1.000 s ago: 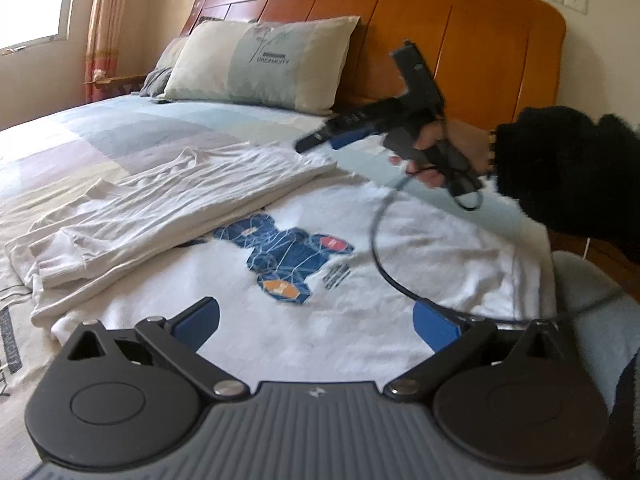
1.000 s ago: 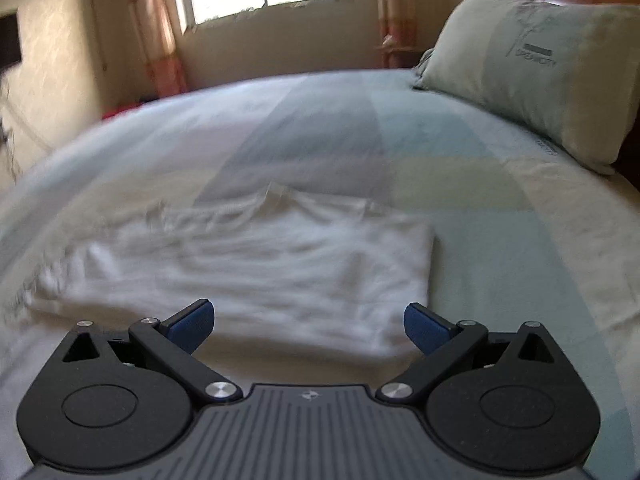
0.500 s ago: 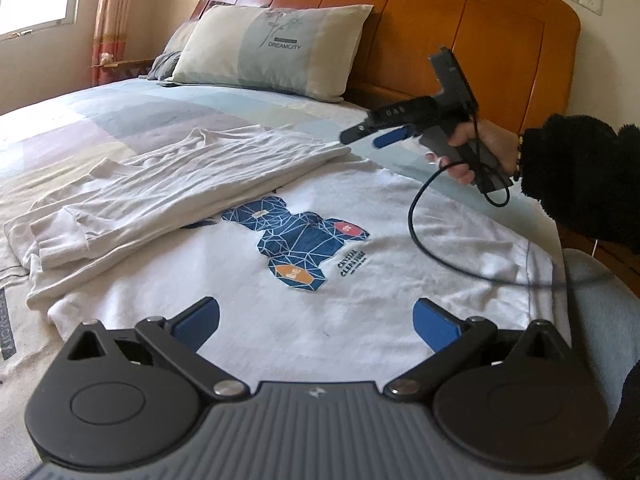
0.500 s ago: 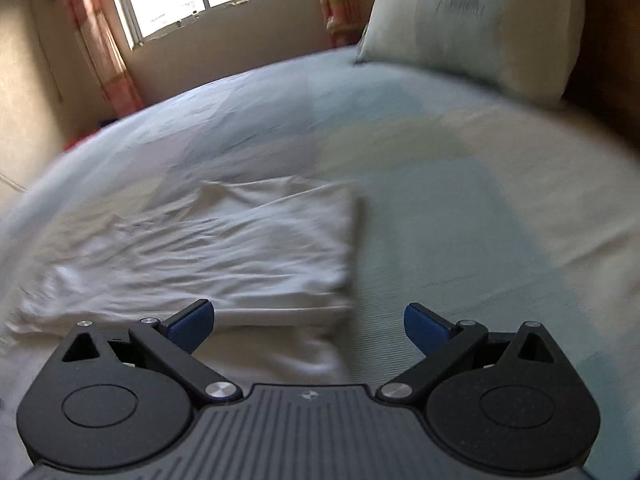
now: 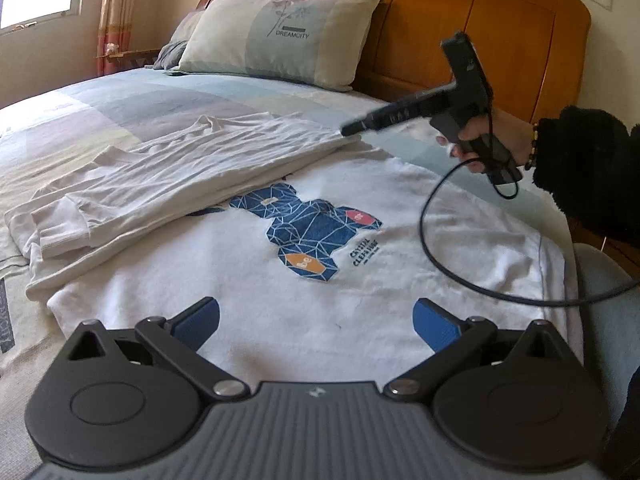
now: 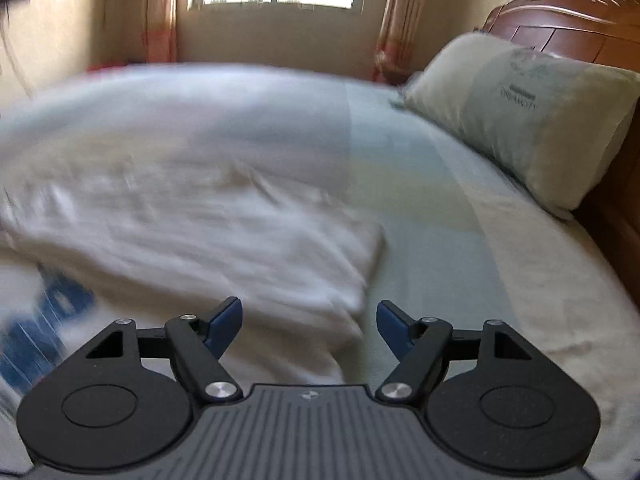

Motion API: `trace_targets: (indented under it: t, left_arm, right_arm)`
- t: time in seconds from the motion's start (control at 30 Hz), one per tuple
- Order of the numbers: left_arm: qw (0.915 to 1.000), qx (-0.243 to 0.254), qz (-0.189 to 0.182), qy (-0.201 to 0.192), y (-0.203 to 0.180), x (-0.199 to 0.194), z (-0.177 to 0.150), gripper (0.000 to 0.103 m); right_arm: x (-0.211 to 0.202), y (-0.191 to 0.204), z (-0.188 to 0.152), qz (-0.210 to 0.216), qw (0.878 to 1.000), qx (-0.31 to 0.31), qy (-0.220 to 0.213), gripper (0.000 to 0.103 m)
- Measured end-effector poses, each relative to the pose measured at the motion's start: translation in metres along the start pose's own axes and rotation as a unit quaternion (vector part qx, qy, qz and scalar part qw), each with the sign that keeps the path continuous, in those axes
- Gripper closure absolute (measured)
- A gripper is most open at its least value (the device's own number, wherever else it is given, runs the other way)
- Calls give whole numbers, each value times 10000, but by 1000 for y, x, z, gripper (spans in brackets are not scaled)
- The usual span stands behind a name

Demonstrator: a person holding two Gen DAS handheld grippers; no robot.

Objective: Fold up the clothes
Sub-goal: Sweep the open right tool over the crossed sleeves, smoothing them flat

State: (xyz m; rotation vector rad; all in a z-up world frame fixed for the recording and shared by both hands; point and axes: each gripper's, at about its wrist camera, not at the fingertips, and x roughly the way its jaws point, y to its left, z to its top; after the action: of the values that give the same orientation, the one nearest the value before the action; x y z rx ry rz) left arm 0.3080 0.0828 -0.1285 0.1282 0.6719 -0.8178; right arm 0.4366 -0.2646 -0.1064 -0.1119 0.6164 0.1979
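my left gripper (image 5: pixel 316 322) hangs spread over the printed shirt (image 5: pixel 320 248). my right gripper (image 6: pixel 309 326), also spread and pinching nothing, hovers at the corner of the folded white shirt (image 5: pixel 192 176) lying on the printed shirt.

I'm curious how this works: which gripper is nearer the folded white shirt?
Right. The right gripper has its tip at the folded shirt's far corner. The left gripper hangs over the bear shirt, apart from the folded one.
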Motion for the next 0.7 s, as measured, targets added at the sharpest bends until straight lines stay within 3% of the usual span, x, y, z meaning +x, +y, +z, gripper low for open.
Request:
trace_targets:
  t: [0.03, 0.07, 0.3, 0.4, 0.5, 0.53, 0.63, 0.7]
  left_arm:
    - [10000, -2, -3, -8, 0, 0, 0, 1]
    - [10000, -2, 9, -1, 0, 0, 0, 1]
    - [10000, -62, 39, 33, 3, 1, -1, 1]
    - [9999, -86, 73, 59, 5, 1, -2, 1]
    - [9999, -125, 83, 39, 8, 0, -3, 1]
    - [9999, -135, 75, 23, 8, -1, -3, 1]
    - [9998, -163, 77, 6, 9, -1, -3, 1]
    - [9998, -168, 99, 47, 9, 1, -3, 1]
  right_arm:
    - [2, 0, 6, 208, 9996, 157, -96, 9]
    - [6, -1, 11, 381, 9987, 295, -173, 7]
    - [78, -14, 39, 852, 9883, 1259, 145, 1]
    - [104, -33, 35, 517, 9833, 1691, 427, 1]
    - [103, -57, 33, 176, 9742, 2243, 188, 1]
    - [100, -63, 34, 235, 9683, 2484, 82, 1]
    - [95, -64, 41, 946, 9551, 2803, -169, 0]
    - [101, -55, 47, 1242, 9554, 2679, -55, 0]
